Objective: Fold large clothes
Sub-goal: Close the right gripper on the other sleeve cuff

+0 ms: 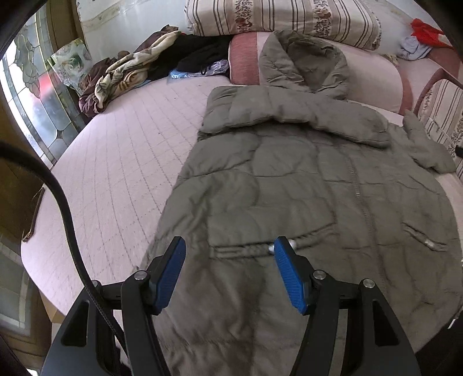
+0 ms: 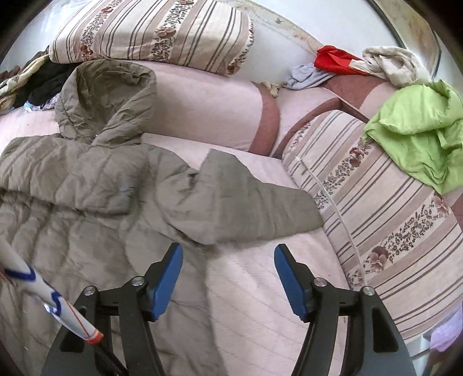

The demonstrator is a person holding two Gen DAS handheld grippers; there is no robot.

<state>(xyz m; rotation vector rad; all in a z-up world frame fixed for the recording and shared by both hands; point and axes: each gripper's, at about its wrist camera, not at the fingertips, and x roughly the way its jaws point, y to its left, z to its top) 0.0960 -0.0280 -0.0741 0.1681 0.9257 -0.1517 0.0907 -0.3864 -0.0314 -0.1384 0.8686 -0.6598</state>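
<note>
A large olive-grey padded hooded coat point(image 1: 303, 188) lies front up on a pink quilted bed point(image 1: 115, 173), hood toward the pillows. Its left sleeve is folded across the chest. Its right sleeve point(image 2: 246, 199) sticks out to the side on the bed in the right wrist view, where the coat body point(image 2: 86, 202) fills the left. My left gripper point(image 1: 230, 245) is open and empty, above the coat's lower hem near a pocket. My right gripper point(image 2: 228, 251) is open and empty, just short of the outstretched sleeve, over the coat's right edge.
Striped floral quilts point(image 1: 283, 20) are stacked at the head and on the right point(image 2: 390, 217). A green garment point(image 2: 419, 130) lies on the right quilt. Loose clothes point(image 1: 130, 72) are piled at the far left by a window. Red and grey clothes point(image 2: 332, 60) lie at the back.
</note>
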